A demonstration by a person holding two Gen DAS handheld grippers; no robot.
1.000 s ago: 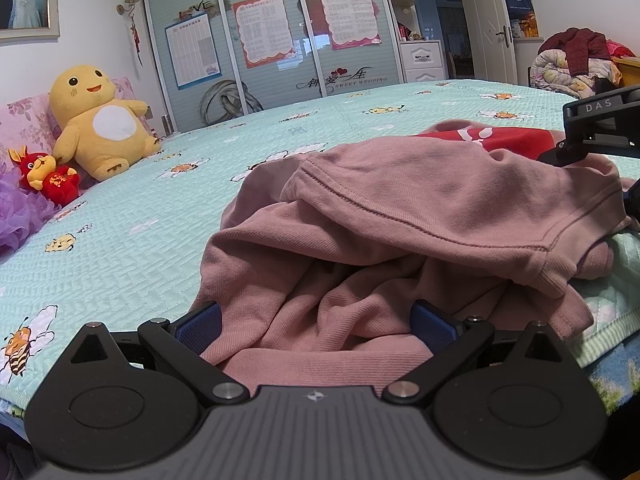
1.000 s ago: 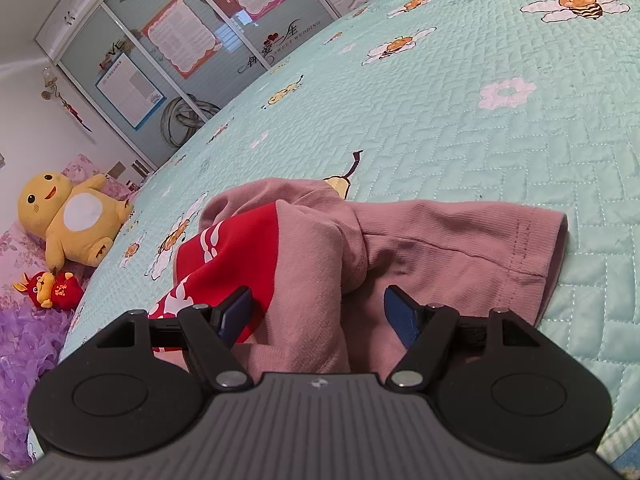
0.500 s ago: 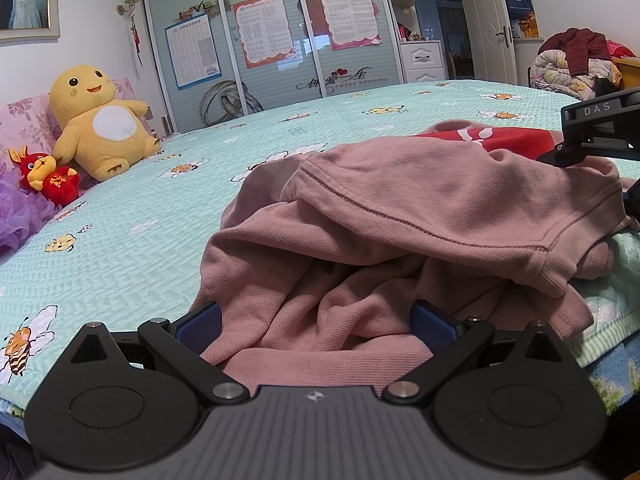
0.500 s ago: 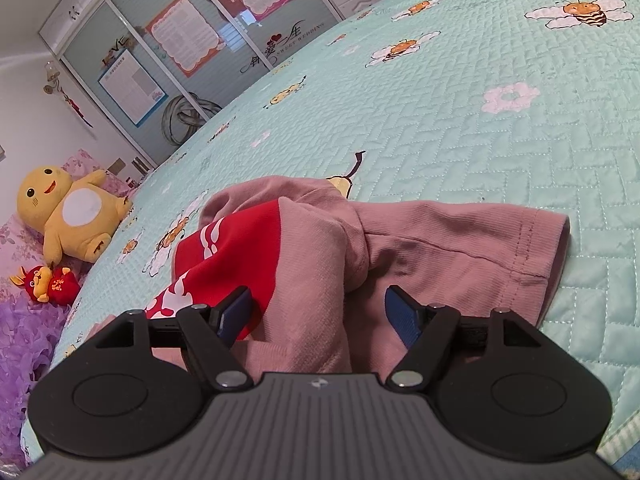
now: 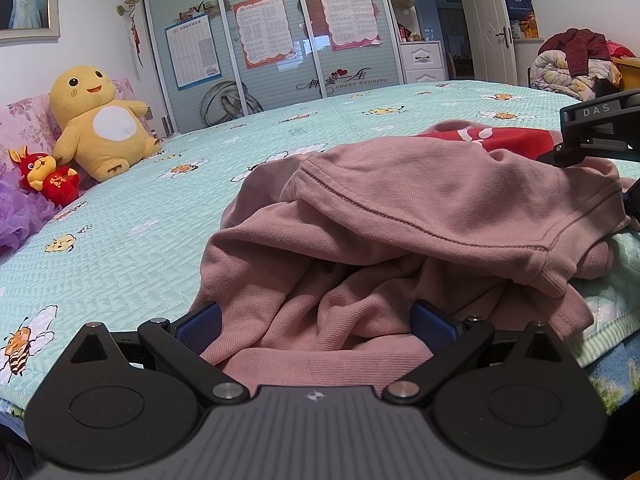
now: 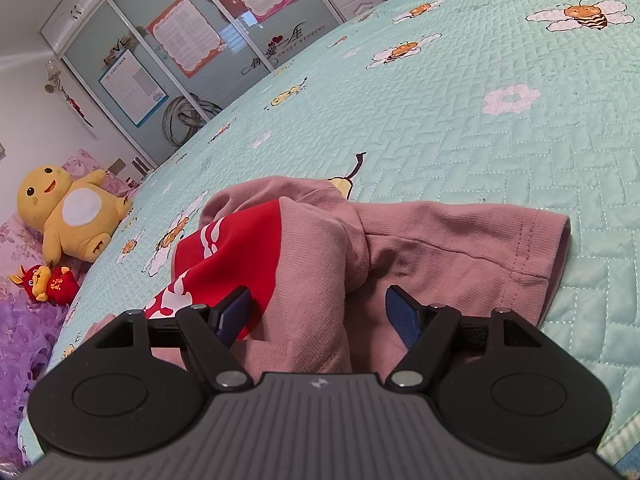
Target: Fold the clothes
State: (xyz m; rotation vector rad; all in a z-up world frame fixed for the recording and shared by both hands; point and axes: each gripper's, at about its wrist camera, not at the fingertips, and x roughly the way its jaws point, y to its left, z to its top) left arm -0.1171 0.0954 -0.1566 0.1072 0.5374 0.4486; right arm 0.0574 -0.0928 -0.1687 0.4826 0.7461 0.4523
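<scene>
Both my left gripper and right gripper gape over the crumpled shirt; I should probably pinch a hem, not bunched folds.

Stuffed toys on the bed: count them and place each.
2. The big yellow plush sits by the pink pillow; the small red plush lies just in front of it. Others may be out of view.
</scene>
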